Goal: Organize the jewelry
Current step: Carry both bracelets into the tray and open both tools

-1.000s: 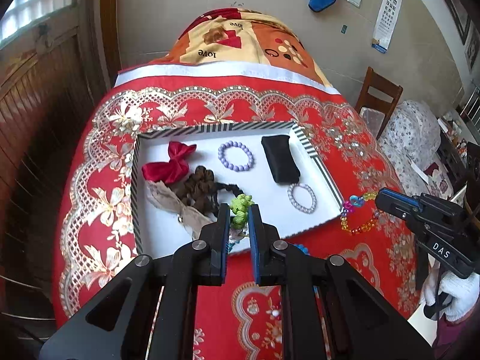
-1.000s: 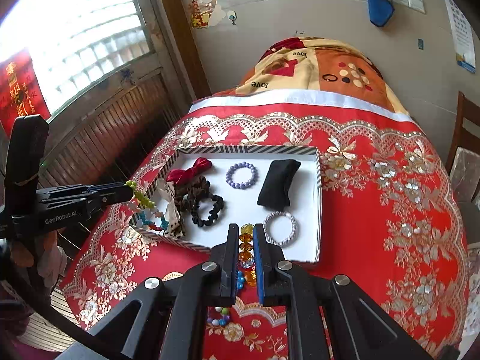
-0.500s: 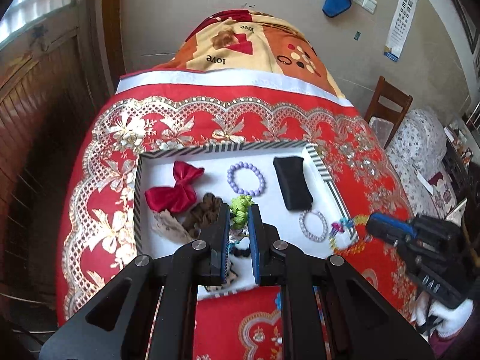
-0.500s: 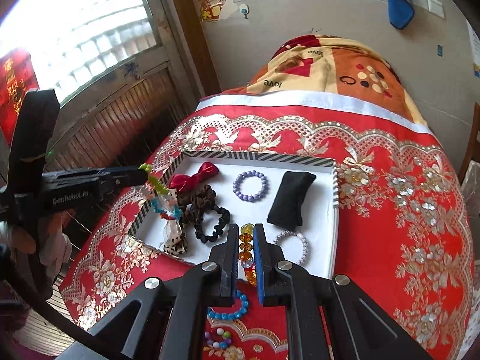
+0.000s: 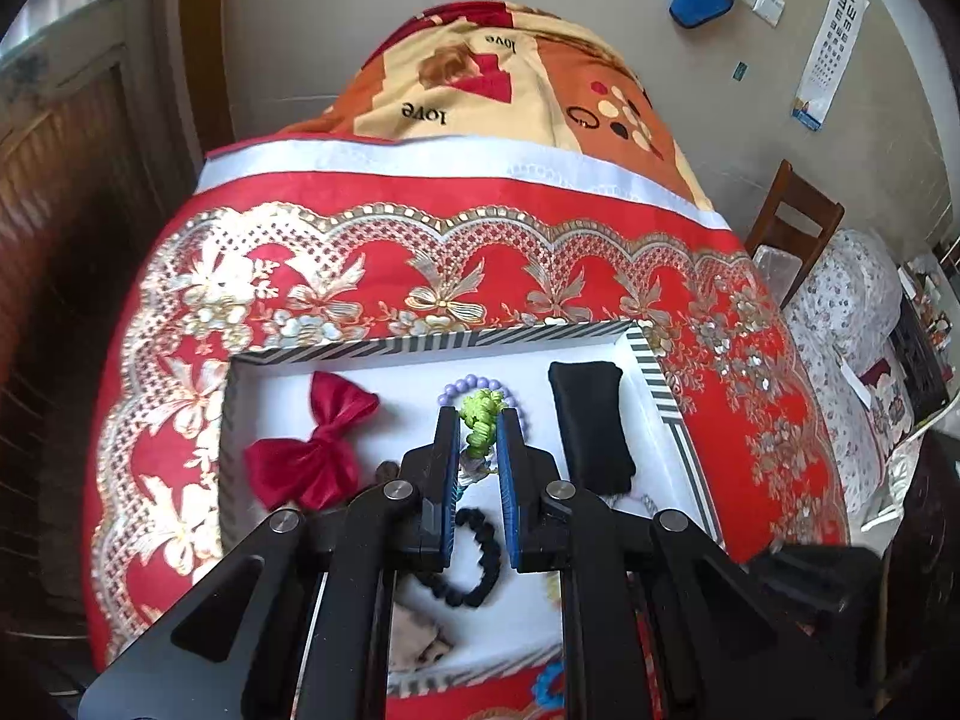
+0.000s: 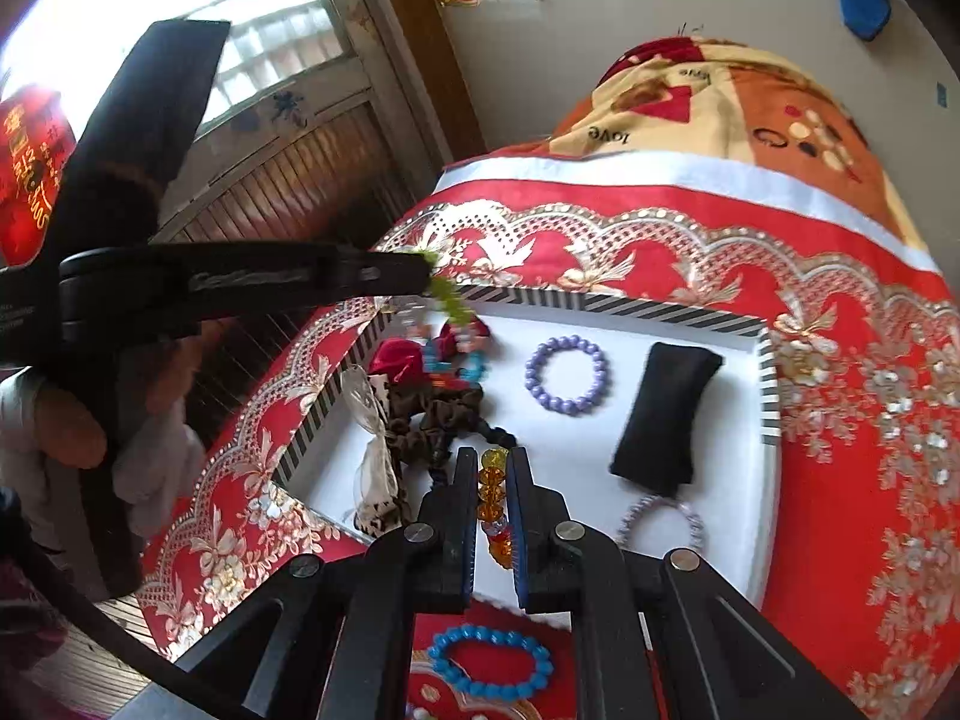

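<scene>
The left hand-held gripper (image 5: 478, 420) is clamped on a knotted green cord bracelet (image 5: 480, 414), the right hand-held gripper (image 6: 493, 465) on a faceted amber bead bracelet (image 6: 494, 495), both above the striped-rimmed white tray (image 6: 630, 307) on the red embroidered surface (image 6: 840, 480).

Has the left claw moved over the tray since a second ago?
Yes. The left claw, shut on the green bracelet, has advanced past the tray's near edge, now above the purple bracelet.

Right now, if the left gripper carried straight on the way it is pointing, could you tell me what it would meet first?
Probably the purple bead bracelet, lying on the white tray just beyond the left gripper, which is shut on a green knotted bracelet. Depth is unclear; if the gripper passes above it, the tray's striped far wall comes next.
</scene>
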Tool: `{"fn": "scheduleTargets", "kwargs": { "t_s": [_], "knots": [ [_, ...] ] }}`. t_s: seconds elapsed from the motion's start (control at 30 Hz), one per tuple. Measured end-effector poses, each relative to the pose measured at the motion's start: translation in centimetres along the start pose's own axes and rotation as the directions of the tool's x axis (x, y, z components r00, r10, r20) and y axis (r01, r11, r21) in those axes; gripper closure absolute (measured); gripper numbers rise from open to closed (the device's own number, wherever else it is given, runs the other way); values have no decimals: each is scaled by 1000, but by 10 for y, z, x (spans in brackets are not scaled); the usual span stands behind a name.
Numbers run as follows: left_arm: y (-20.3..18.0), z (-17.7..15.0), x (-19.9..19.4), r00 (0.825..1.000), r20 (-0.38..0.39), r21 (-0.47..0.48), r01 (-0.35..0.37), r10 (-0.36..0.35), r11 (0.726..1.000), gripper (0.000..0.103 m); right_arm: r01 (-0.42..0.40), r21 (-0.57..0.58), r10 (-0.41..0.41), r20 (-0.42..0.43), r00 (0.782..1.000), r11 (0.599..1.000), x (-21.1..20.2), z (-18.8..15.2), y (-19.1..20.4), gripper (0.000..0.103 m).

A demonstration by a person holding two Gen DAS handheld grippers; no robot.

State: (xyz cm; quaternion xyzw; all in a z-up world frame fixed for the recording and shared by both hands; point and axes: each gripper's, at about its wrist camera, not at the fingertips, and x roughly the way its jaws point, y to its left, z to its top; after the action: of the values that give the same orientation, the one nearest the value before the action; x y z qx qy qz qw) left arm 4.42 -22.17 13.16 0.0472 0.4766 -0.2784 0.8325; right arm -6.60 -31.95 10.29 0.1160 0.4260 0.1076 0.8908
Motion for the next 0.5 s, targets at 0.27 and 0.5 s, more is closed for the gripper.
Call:
{"fn": "scheduleTargets", "kwargs": {
  "t_s": [0.27, 0.5],
  "knots": [
    [4, 16, 48, 999, -37, -31, -39, 37, 999, 92, 10, 84, -5, -63, 998, 996, 31, -7, -35, 95],
    [40, 18, 70, 991, -71, -79, -119, 113, 990, 92, 33, 108, -21, -107, 994, 994, 40, -21, -55, 95]
  ]
}}
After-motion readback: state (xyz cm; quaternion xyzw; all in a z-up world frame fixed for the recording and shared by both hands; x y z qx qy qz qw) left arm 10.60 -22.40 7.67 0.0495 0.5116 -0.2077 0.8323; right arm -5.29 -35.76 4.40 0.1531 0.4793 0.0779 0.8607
